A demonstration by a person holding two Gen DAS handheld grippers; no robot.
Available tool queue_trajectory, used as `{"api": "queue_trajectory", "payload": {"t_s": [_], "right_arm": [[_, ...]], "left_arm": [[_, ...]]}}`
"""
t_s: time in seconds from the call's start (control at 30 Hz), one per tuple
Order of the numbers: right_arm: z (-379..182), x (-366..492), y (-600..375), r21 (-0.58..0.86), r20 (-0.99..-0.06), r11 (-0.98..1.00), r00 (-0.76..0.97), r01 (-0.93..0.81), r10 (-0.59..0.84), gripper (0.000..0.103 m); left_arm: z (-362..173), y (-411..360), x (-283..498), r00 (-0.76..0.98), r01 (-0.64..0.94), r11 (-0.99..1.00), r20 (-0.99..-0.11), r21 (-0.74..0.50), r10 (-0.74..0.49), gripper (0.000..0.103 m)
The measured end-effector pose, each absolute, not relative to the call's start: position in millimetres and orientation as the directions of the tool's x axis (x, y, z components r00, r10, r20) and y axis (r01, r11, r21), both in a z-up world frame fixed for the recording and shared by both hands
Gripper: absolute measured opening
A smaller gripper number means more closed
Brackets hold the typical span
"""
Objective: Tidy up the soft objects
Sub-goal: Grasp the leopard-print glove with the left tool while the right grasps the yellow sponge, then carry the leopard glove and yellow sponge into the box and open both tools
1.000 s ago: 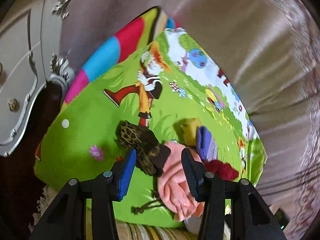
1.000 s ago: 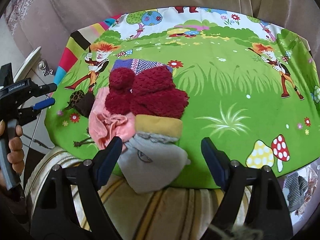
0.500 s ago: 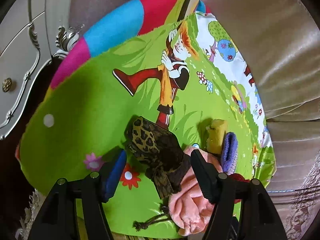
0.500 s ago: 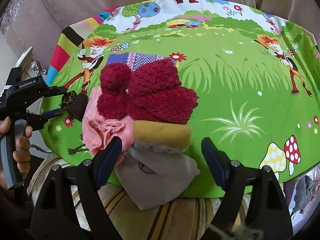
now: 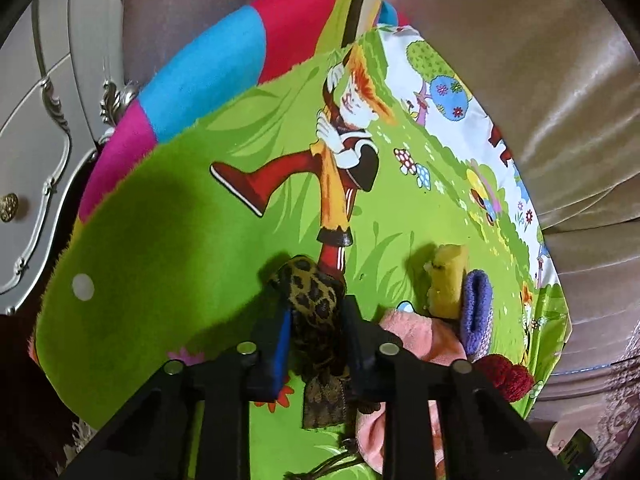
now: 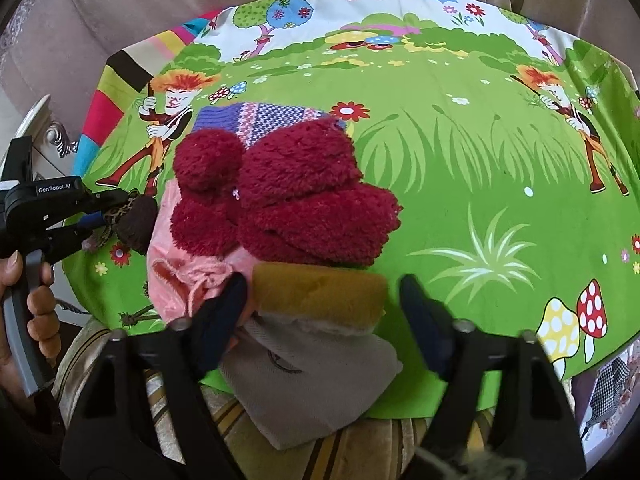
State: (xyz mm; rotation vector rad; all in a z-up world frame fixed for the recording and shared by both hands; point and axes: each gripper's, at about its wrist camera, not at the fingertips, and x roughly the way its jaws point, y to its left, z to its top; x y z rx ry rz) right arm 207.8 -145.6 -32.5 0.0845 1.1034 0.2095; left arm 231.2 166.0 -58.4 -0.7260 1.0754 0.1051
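A pile of soft things lies on the green cartoon blanket [image 6: 460,200]: a fluffy red pompom hat [image 6: 304,200], a purple knit piece [image 6: 272,118], a pink cloth [image 6: 184,268] and a grey item with a yellow cuff [image 6: 320,292]. My right gripper [image 6: 320,312] straddles the yellow cuff. Its jaws are closing, and a gap still shows at the right finger. At the pile's left edge lies a leopard-print cloth [image 5: 314,308]. My left gripper [image 5: 316,332] is closing on it, both pads against the fabric. The right wrist view shows the left gripper [image 6: 100,216] too.
A beige sofa back [image 5: 520,60] rises behind the blanket. A white dresser with silver trim [image 5: 36,140] stands to the left. Striped fabric [image 6: 224,420] hangs below the blanket's near edge. A person's hand [image 6: 40,308] holds the left gripper's handle.
The left gripper came down over the leopard-print cloth and its jaws closed onto it. The right gripper edged nearer to the pile and its jaws narrowed around the yellow cuff.
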Motion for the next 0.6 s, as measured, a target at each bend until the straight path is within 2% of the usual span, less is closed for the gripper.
{"api": "queue_trajectory", "payload": {"t_s": [0.17,0.37,0.6], "right_arm": [[-27.8,204.2,-148.1,0.186,-0.859,0.974,0.459,-0.13,0.226,0.065],[-14.9,193.2,-151.2,0.178,-0.83,0.972,0.507,-0.151,0.231,0.065],[-5.5,181.5,-165.8,0.192,-0.817,0.971,0.525,-0.142,0.239,0.064]], "left_arm": [[-44.7,168.2,224.2,0.554,-0.397,0.764,-0.797,-0.508,-0.241,0.021],[-21.0,164.7,205.0,0.63,-0.368,0.776,-0.751,-0.513,-0.197,0.021],[-2.1,139.4,179.6,0.673,-0.312,0.788,-0.709,-0.53,-0.21,0.021]]}}
